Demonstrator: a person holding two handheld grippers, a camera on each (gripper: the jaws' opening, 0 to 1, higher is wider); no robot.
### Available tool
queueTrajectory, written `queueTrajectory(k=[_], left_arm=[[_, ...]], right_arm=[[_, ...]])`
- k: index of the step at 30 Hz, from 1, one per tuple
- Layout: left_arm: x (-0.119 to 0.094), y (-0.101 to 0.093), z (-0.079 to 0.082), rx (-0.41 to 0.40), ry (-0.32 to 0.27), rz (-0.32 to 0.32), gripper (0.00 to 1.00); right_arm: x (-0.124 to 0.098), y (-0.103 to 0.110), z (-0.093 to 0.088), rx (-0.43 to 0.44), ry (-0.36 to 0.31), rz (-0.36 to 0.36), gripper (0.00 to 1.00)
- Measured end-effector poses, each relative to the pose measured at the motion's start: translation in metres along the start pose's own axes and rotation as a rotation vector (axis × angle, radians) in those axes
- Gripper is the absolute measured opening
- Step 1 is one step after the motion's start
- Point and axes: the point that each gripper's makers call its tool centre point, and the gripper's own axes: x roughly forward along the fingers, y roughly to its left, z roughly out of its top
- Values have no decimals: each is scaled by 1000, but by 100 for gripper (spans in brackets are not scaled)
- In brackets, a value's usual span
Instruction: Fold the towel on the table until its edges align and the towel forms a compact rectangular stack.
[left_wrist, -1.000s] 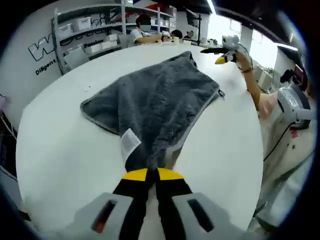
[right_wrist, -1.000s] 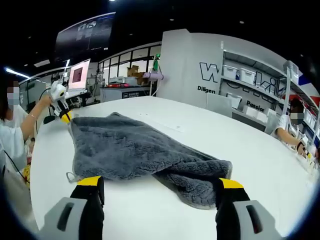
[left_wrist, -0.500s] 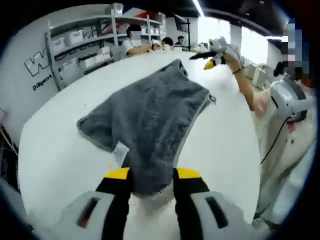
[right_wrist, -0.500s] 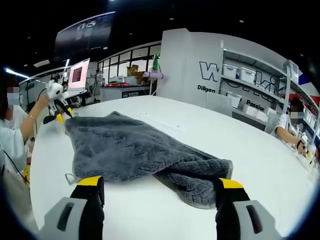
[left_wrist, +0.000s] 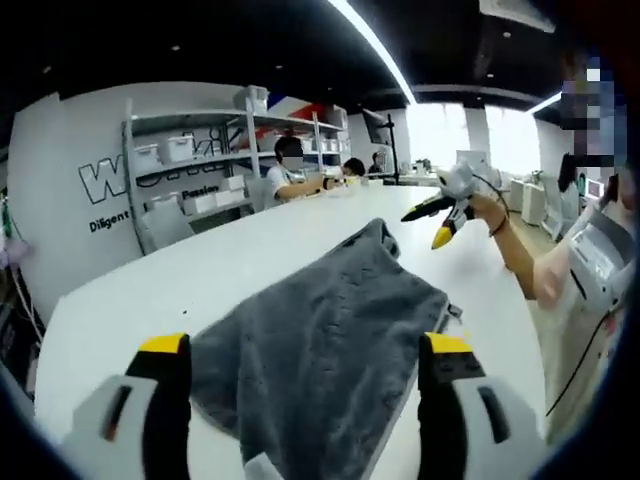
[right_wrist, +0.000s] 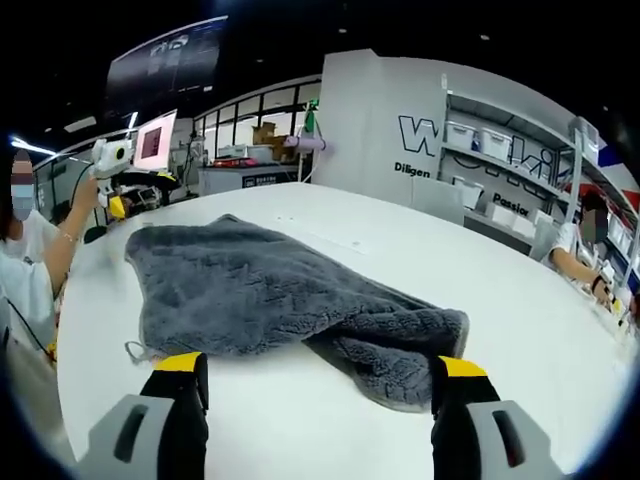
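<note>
A grey towel (right_wrist: 270, 300) is spread, rumpled, on the white counter (right_wrist: 520, 330) (one end is bunched into a thick fold). The left gripper (left_wrist: 300, 370) is held above it, fingers wide apart and empty. The right gripper (right_wrist: 315, 385) is likewise open, near the towel's edge. Shelves (left_wrist: 190, 190) are seen behind.

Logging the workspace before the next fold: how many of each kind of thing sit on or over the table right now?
Grey plush towel: 1
Round white table: 1
Hand-held grippers: 2, left and right, both open
Total: 4
</note>
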Motion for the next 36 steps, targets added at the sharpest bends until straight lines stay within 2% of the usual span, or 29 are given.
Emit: queueTrajectory(k=[3, 4, 5, 7, 11, 14, 16, 17, 20, 23, 25, 30, 34, 36], left_arm=[[6, 9, 10, -17, -91, 25, 100], [7, 8, 7, -5, -97, 21, 100], [9, 15, 5, 3, -106, 68, 100], [12, 16, -4, 2, -101, 86, 100], [10, 17, -23, 4, -44, 106, 100], [10, 19, -30, -5, -21, 109, 100], [10, 21, -30, -19, -27, 117, 99], [10, 21, -30, -22, -27, 117, 99], [9, 19, -30, -15, -24, 120, 99], [8, 18, -26, -9, -33, 119, 99], [7, 18, -25, -15, -42, 113, 99], [6, 18, -25, -4, -35, 116, 99], [5, 18, -25, -6, -40, 115, 99], [5, 18, -25, -7, -40, 117, 99]], right_arm=[[1, -2, -3, 5, 10, -6, 97], [1, -2, -4, 7, 14, -8, 97], [2, -2, -4, 9, 15, -9, 97], [2, -1, -5, 7, 17, -6, 97], [5, -4, -5, 7, 20, -8, 97], [7, -6, -9, 6, 41, -16, 95], [8, -7, -10, -18, 48, -26, 89], [9, -6, -11, -33, 47, -24, 84], [17, 4, -18, -53, 89, 20, 76], [26, 12, -20, -67, 111, 59, 60], [34, 22, -23, -50, 141, 117, 49], [53, 5, -30, -62, 206, 102, 45], [59, -12, -37, -16, 237, 78, 37], [63, -18, -42, -5, 255, 72, 36]])
